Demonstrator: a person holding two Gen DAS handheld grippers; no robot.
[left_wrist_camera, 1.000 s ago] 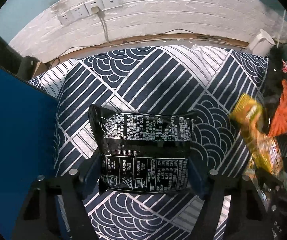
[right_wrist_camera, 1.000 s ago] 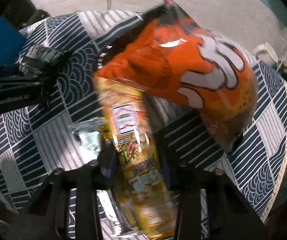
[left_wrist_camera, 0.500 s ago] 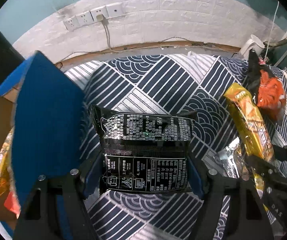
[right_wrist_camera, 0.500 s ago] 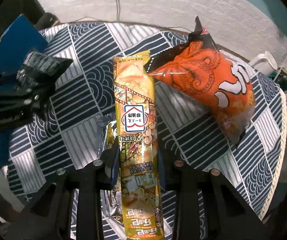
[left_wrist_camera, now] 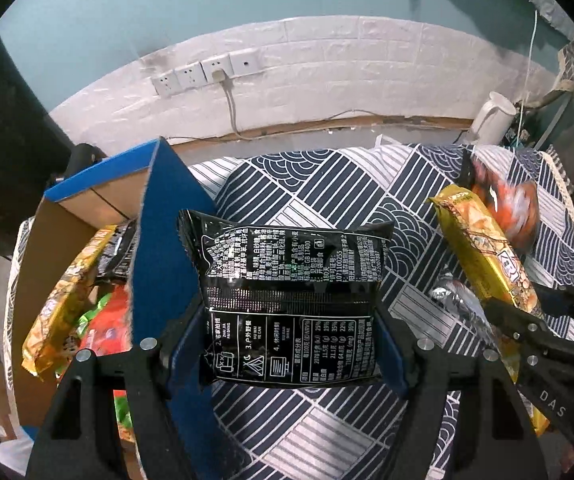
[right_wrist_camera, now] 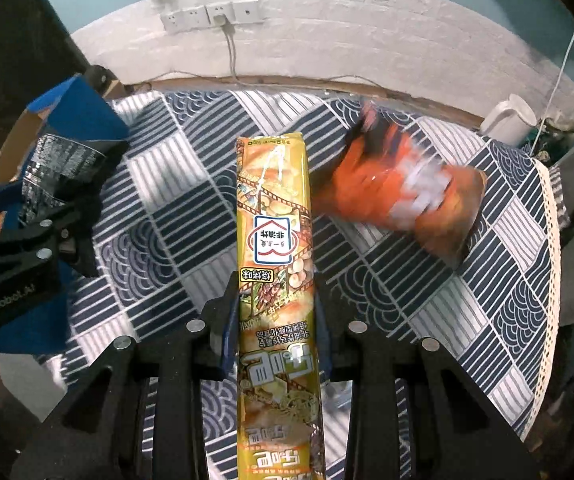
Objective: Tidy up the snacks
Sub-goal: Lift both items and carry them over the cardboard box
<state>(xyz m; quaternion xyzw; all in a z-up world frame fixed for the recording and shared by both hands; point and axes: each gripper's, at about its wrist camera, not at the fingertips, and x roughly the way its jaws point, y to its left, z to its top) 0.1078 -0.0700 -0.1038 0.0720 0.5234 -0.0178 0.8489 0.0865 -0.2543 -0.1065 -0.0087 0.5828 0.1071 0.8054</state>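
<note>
While the blue-sided box [left_wrist_camera: 167, 240] waits at nine o'clock with snacks already inside, the left gripper [left_wrist_camera: 287, 344] clamps wide across the black packet [left_wrist_camera: 291, 300], airborne at centre: light, puffy, slick film, best pinched across its lower half. Over at three o'clock, the right gripper [right_wrist_camera: 275, 320] squeezes narrow on the long yellow packet [right_wrist_camera: 275, 232], probably crushable, gripped mid-length.

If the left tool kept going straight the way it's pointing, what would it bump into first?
Probably the patterned tablecloth. The left tool points steeply down at it, carrying the black snack packet, whose far end would likely touch first. The blue box flap sits just beside that line.
</note>
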